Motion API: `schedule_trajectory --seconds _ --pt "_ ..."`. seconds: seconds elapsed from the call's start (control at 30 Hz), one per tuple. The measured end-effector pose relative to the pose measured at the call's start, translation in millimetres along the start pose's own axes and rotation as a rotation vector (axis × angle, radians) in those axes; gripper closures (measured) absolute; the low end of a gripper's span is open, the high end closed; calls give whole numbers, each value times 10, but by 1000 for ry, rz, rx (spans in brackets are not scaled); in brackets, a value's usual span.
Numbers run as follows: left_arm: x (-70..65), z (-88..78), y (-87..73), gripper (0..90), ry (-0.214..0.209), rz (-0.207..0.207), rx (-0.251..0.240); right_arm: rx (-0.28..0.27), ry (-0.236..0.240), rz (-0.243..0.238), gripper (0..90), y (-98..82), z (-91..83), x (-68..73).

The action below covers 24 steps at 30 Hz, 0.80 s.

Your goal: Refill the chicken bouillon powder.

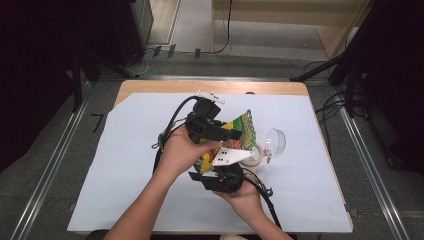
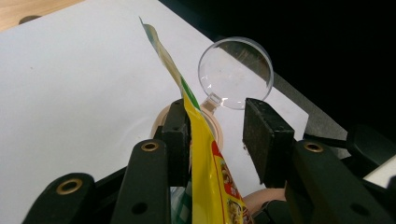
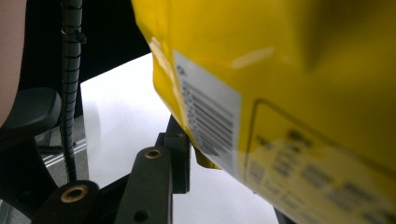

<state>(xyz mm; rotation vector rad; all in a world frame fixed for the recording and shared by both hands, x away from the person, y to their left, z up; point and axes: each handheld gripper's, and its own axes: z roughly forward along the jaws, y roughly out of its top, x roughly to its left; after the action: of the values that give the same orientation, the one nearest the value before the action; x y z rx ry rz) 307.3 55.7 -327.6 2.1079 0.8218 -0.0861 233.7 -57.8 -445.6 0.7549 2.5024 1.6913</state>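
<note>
Above table centre: 2 grippers share 1 yellow snack bag (image 1: pixel 239 131).
Left gripper (image 1: pixel 231 134) released, bag against 1 pad; right gripper (image 1: pixel 216 169) grip unclear; magnifier (image 1: pixel 275 140) at 3 o'clock.

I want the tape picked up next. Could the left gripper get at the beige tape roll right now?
Probably not: the yellow snack packet sits between the left gripper jaws, in front of the beige tape roll.

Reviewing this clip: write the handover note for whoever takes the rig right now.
Left tongs: jaws apart, one pad against the yellow packet, the other pad clear of it.
Right tongs: at the packet's lower end; grip cannot be told.
Packet is held up over the white sheet, above the tape roll; a clear lens lies beside the roll.
Done: packet lifted. Left: cannot be told from here.
</note>
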Motion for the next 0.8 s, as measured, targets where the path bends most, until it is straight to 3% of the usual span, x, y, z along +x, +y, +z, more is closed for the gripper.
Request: schedule_trajectory --seconds 0.8 --pt "-7 -10 -1 670 2 -5 6 -1 -2 -3 690 2 -4 12"
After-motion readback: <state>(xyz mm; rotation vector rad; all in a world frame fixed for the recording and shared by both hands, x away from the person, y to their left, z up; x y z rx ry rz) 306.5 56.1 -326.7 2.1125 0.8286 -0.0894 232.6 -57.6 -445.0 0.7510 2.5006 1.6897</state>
